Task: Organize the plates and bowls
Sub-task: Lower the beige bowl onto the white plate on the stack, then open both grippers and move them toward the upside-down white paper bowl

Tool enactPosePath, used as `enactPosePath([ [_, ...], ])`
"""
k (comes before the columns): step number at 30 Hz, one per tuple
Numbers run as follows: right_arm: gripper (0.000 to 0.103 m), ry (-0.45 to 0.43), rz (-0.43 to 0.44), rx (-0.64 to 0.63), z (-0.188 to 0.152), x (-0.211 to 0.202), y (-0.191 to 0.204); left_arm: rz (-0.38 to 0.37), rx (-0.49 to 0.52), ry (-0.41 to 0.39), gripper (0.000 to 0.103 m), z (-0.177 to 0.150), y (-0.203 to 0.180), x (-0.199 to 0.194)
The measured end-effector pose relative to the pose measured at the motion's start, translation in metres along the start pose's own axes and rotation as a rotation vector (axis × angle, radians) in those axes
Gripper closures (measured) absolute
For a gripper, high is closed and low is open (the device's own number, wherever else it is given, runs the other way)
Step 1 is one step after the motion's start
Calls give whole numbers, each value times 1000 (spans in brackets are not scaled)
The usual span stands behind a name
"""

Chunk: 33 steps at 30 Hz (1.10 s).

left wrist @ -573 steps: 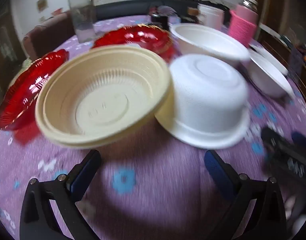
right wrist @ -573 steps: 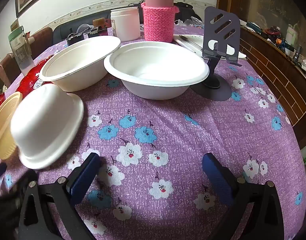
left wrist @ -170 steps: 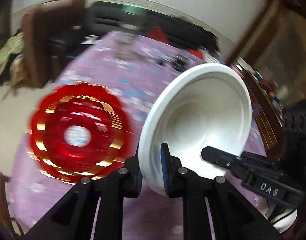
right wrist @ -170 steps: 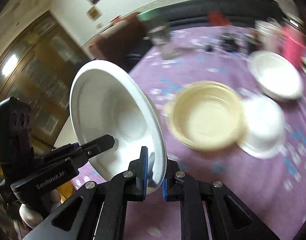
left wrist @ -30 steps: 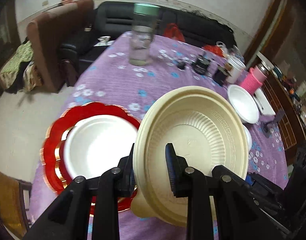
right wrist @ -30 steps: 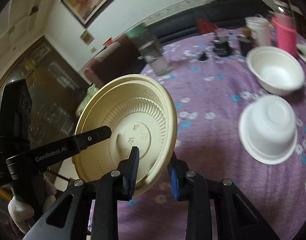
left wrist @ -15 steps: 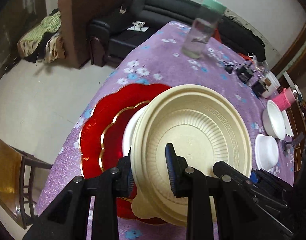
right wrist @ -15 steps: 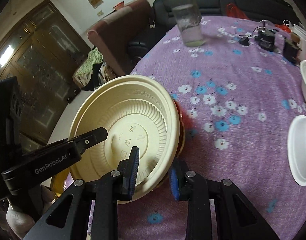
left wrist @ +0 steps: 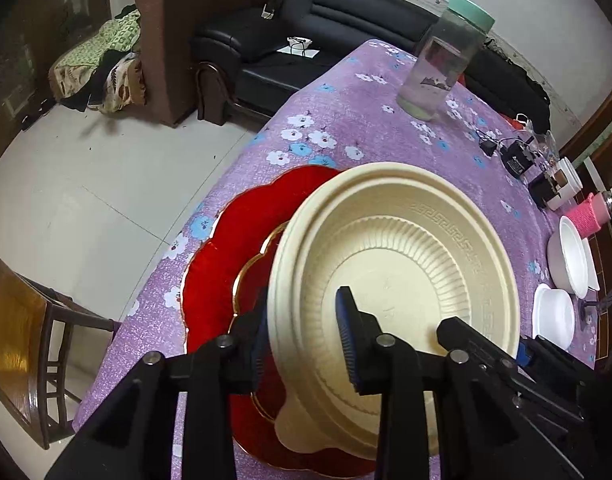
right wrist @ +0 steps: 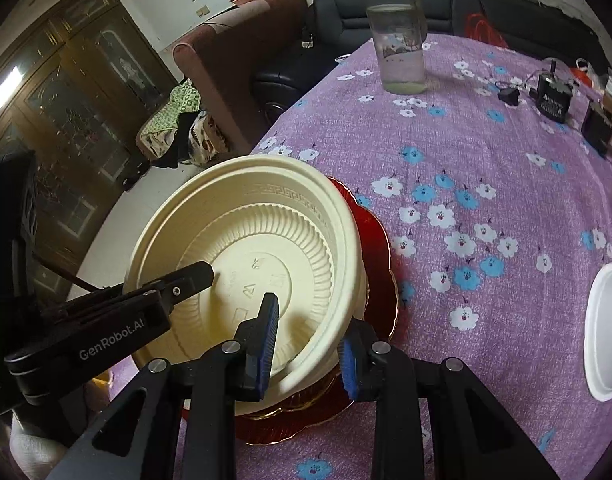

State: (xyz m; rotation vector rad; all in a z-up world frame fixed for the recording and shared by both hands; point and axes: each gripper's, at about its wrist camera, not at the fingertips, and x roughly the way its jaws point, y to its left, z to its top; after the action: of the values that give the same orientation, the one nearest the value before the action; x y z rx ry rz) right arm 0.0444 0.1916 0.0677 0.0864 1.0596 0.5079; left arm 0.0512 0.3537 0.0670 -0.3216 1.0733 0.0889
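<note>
The cream bowl [left wrist: 398, 276] is sitting on the stack of red plates [left wrist: 230, 264] near the edge of the worktop [right wrist: 486, 168], and both tools are reaching to it from opposite sides. The left hand-held gripper [left wrist: 304, 338] is straddling the near rim of this bowl, with one pad outside the wall and the other pad inside; its jaws have just been opening, and in its own view a gap is showing between the inner pad and the wall, so it is no longer pressing on the bowl. The right hand-held gripper [right wrist: 308, 346] is straddling the rim on the other side, one blue pad inside the bowl and one outside; whether its pads are pressing on the wall I cannot tell. In the right wrist view the left tool is appearing as a black body with white lettering, its finger lying over the bowl floor. The red plates are showing under the bowl as a scalloped rim with a gold line. Farther along the purple flowered cloth, an overturned white bowl [left wrist: 554, 316] is lying, and just behind it a white bowl [left wrist: 572, 258] is standing upright, beside a pink knitted holder [left wrist: 590, 218]. Near these some small black chargers [right wrist: 552, 96] with cables are lying. At the far side a clear jar with a green lid [left wrist: 446, 60] is standing. Beyond the worktop a brown armchair [left wrist: 194, 20] and a black sofa [left wrist: 346, 20] are standing, and a wooden chair [left wrist: 22, 344] is next to the near edge.
</note>
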Motion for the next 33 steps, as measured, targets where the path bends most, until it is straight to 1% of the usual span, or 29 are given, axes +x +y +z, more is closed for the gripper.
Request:
enactPosePath([
  [2, 72, -15, -13, -7, 0, -2, 1, -14, -3, -12, 58, -1, 2, -3],
  [3, 72, -30, -32, -23, -1, -3, 3, -13, -5, -24, 56, -1, 2, -6],
  [4, 69, -44, -47, -37, 0, -4, 4, -9, -5, -35, 52, -2, 3, -8],
  [5, 61, -60, -65, -54, -1, -5, 7, -6, -2, -43, 49, -2, 3, -11],
  [6, 54, -76, -81, -74, -1, -6, 9, -6, -1, -52, 49, -2, 4, -13],
  [7, 43, -84, -86, -85, -1, -6, 10, -5, -1, -58, 48, -3, 5, -15],
  [8, 37, -89, -89, -94, -1, -6, 12, -3, -1, -64, 48, -3, 6, -17],
  [11, 37, -97, -111, -115, -2, -4, 15, -19, -12, -63, 48, -4, 9, -20],
  [16, 37, -136, -100, -102, -1, -13, 11, -35, -17, -103, 48, -10, 9, -35],
  [18, 37, -153, -85, -86, -2, -20, 7, -32, -3, -130, 45, -15, 6, -46],
  [19, 37, -163, -77, -75, -1, -24, 5, -24, 7, -146, 41, -18, 4, -51],
  [20, 37, -177, -72, -62, -2, -29, 2, -5, 20, -168, 36, -21, 1, -56],
  [21, 37, -187, -67, -56, -3, -33, 0, 21, 31, -191, 34, -25, -3, -61],
  [23, 37, -216, -58, -44, -6, -45, -4, 94, 42, -251, 21, -33, -10, -73],
  [24, 37, -230, -58, -41, -8, -50, -5, 151, 53, -286, 17, -38, -16, -80],
  [25, 37, -245, -59, -36, -11, -55, -7, 196, 65, -310, 11, -42, -21, -85],
  [26, 37, -259, -61, -31, -14, -61, -9, 242, 83, -333, 7, -47, -28, -89],
  [28, 36, -286, -64, -20, -21, -72, -14, 322, 134, -375, 5, -60, -45, -97],
  [29, 36, -299, -69, -16, -26, -78, -17, 337, 156, -386, 5, -66, -52, -99],
  [32, 36, -328, -86, -12, -41, -95, -29, 317, 228, -398, 5, -86, -71, -106],
  [33, 36, -333, -99, -16, -45, -99, -32, 323, 242, -400, 5, -93, -77, -108],
])
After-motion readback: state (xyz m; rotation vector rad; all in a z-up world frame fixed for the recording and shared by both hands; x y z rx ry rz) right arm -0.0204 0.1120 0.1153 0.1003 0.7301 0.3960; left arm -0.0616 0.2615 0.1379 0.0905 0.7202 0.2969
